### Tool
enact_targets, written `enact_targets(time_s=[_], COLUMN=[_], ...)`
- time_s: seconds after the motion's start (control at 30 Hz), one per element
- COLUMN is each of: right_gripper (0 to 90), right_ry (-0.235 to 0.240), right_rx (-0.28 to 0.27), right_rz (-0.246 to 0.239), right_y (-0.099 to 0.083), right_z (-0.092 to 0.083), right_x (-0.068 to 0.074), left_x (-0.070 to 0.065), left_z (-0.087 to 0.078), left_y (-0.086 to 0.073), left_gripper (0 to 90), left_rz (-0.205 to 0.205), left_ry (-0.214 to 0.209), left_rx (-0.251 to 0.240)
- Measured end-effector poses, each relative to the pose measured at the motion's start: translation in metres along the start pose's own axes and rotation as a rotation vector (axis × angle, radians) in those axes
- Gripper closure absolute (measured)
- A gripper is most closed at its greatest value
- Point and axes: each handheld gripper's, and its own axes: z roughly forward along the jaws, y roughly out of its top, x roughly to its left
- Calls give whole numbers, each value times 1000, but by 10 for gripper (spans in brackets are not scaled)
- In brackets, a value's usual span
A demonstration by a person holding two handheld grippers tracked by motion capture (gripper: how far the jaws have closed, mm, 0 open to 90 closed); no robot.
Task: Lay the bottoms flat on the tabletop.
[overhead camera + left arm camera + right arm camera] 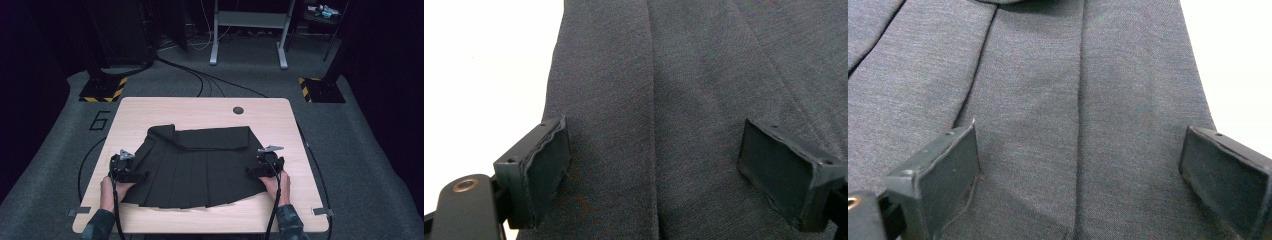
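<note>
A dark charcoal pleated fabric skirt (197,167) lies spread flat on the pale wooden table (200,112), its hem toward the near edge and its waistband toward the far side, where the top part is folded over on itself. The pleats run from far to near. A small round dark grommet hole (238,110) sits in the tabletop beyond the skirt, well apart from it.

The left gripper (134,175), held in the person's left hand (107,192), sits at the skirt's left edge. In the left gripper view (654,165) its two black jaws stand wide apart over the cloth, with a pleat fold running between them and the bare table showing to the left; nothing is pinched.

The right gripper (253,171), held in the right hand (277,187), sits at the skirt's right edge. In the right gripper view (1080,172) its jaws are likewise spread wide above the fabric, clasping nothing, with the skirt's edge and bright table at the right.
</note>
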Motion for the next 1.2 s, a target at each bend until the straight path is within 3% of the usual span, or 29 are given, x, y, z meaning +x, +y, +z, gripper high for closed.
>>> enact_targets(time_s=[0.4, 0.73, 0.83, 0.97, 1.2], right_gripper=[31, 36, 30, 27, 73], right_ry=[4, 9, 28, 41, 38], right_rx=[-21, -26, 7, 31, -48], right_rz=[-6, -7, -33, -50, -56], right_y=[-20, -34, -29, -23, 5], right_z=[-15, -26, -26, -27, -41], right_x=[7, 12, 10, 9, 8], left_x=[-3, -6, -6, -7, -19], left_z=[-6, -11, -11, -16, -24], left_y=[-10, -13, -6, 4, 46], left_gripper=[134, 134, 135, 139, 140], left_rz=[19, 28, 20, -9, 25], left_ry=[-12, -18, -25, -46, -30], left_rx=[-27, -9, 39, 26, -20])
